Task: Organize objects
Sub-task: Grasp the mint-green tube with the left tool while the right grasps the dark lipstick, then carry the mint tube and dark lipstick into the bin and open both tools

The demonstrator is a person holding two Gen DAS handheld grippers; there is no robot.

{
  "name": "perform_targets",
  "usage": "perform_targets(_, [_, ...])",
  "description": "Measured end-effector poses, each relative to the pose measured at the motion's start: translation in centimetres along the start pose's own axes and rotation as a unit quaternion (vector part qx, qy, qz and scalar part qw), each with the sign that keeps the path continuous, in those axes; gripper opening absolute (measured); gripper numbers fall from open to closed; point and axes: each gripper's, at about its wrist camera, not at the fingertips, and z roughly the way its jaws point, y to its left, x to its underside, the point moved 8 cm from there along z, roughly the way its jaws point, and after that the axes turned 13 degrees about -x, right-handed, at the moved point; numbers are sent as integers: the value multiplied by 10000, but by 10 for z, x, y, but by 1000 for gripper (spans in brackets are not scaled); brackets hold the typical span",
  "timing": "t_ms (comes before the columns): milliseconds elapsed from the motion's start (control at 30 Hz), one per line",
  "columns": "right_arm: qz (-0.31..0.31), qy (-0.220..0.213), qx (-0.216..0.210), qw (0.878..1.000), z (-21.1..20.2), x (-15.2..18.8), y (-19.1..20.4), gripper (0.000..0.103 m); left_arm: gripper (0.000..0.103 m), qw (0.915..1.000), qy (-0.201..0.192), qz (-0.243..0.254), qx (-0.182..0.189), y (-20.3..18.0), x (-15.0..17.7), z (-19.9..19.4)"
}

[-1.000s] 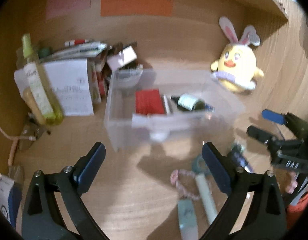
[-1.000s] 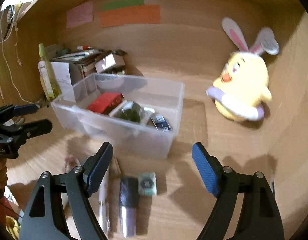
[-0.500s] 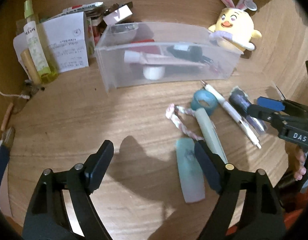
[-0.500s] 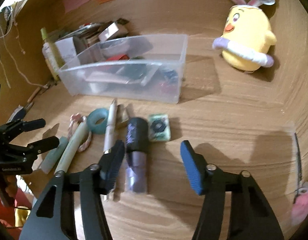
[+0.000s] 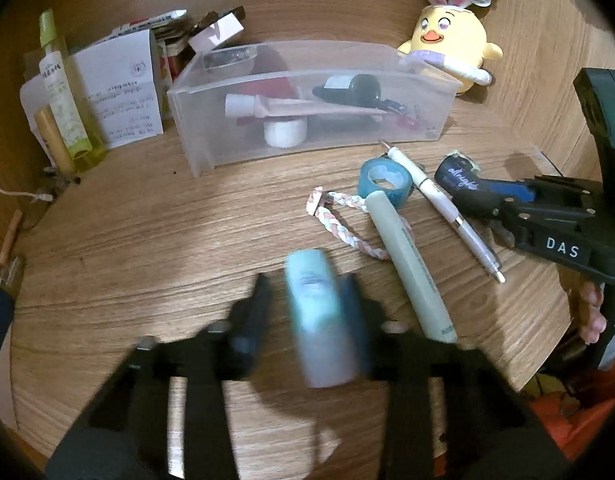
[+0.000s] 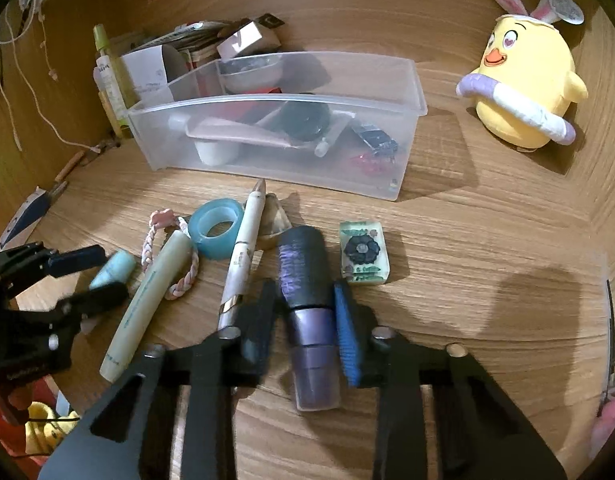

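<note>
A clear plastic bin (image 5: 211, 92) (image 6: 411, 80) with tubes and a dark bottle inside stands on the wooden desk. In front of it lie a blue tape roll (image 5: 383, 180) (image 6: 216, 227), a braided band (image 5: 339, 224), a white pen (image 5: 443, 204) (image 6: 243, 256), a long pale green tube (image 5: 407, 260) (image 6: 151, 300) and a green floral block (image 6: 362, 251). My left gripper (image 5: 307, 312) (image 6: 91, 276) has closed around a light blue tube (image 5: 319, 316) (image 6: 113, 268). My right gripper (image 6: 303, 320) (image 5: 479, 196) has closed around a dark purple tube (image 6: 307, 304) (image 5: 455, 176).
A yellow chick plush (image 5: 447, 44) (image 6: 527, 80) sits at the back right. A green bottle (image 5: 63, 92), a white box (image 5: 119, 88) and stacked clutter stand left of the bin. A white cable (image 6: 31, 92) hangs on the left wall.
Both grippers have lowered to the desk and closed from wide open: the left around the light blue tube, the right around the dark purple tube.
</note>
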Motion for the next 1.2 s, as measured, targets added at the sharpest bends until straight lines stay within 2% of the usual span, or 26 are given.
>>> perform_targets(200, [-8, -176, -4, 9998, -11, -4, 3, 23, 24, 9996, -4, -258, 91, 12, -5, 0])
perform_targets(367, [-15, -477, -15, 9989, -29, -20, 4, 23, 24, 9984, -256, -496, 114, 26, -24, -10])
perform_targets(700, [-85, -1130, 100, 9935, -59, -73, 0, 23, 24, 9924, -967, -755, 36, 45, -85, -28])
perform_targets(867, [-200, -1372, 70, 9903, -65, -104, 1, 23, 24, 9902, -1158, -776, 34, 46, -114, -29])
perform_targets(1033, [-278, -1473, 58, 9887, -60, -131, 3, 23, 24, 9883, -1289, -801, 143, 46, -143, -26])
perform_targets(1200, [-347, -1362, 107, 9900, -40, -151, 1, 23, 24, 9887, -1279, -760, 170, 42, -167, -15])
